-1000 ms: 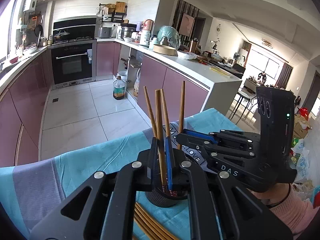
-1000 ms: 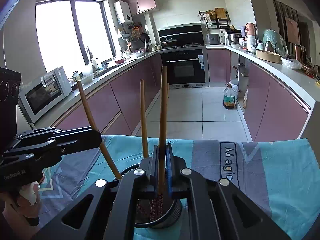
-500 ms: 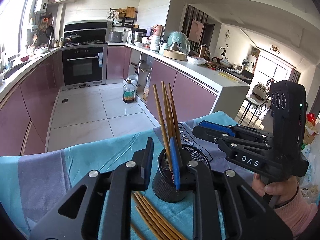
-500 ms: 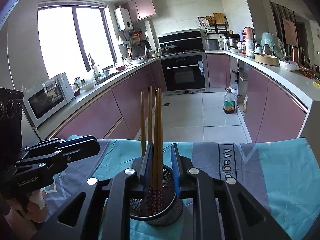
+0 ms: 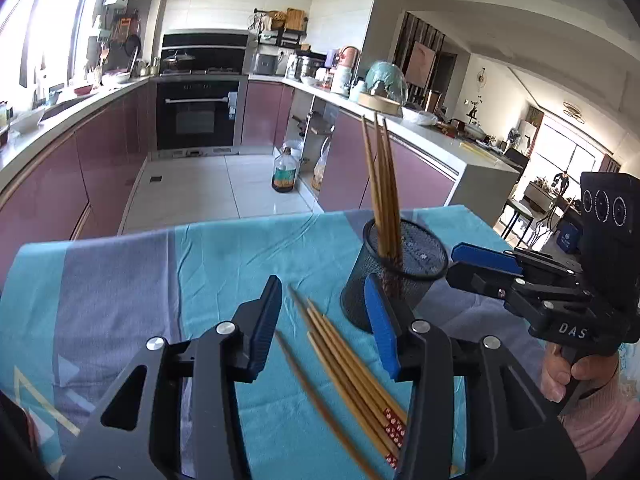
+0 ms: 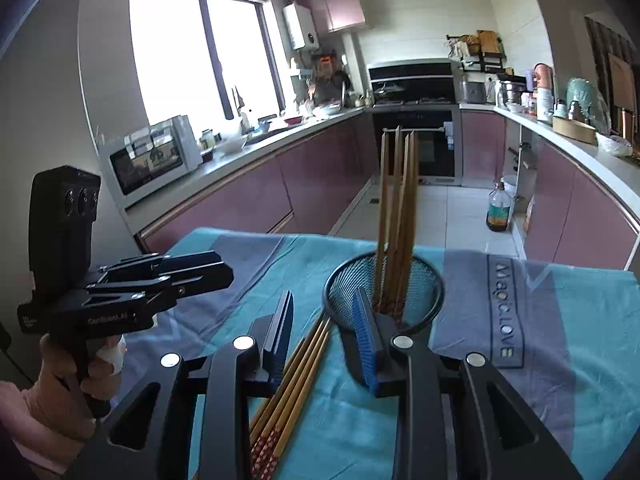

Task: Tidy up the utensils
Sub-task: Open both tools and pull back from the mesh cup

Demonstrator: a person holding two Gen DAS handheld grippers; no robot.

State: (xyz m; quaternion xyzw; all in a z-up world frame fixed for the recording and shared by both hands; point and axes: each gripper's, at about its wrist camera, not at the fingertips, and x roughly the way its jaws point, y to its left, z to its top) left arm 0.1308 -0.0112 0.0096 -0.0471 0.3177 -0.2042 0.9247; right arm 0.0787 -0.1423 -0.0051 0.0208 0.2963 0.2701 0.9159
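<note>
A black mesh holder (image 5: 396,268) stands on the blue cloth, with several wooden chopsticks (image 5: 382,184) upright in it. It also shows in the right wrist view (image 6: 384,292), chopsticks (image 6: 396,216) leaning inside. A loose bundle of chopsticks (image 5: 348,372) lies on the cloth beside the holder, also in the right wrist view (image 6: 288,392). My left gripper (image 5: 324,316) is open and empty above the loose bundle. My right gripper (image 6: 324,320) is open and empty, just in front of the holder and over the bundle's tips.
The blue and grey tablecloth (image 5: 160,280) covers the table, with printed text on a grey band (image 6: 506,308). Beyond the table edge are the kitchen floor, purple cabinets, an oven (image 5: 200,116) and a bottle (image 5: 285,174) on the floor.
Both grippers let go of the chopsticks they held in the holder, opened wide and drew back and down. The chopsticks now stand together in the holder.
</note>
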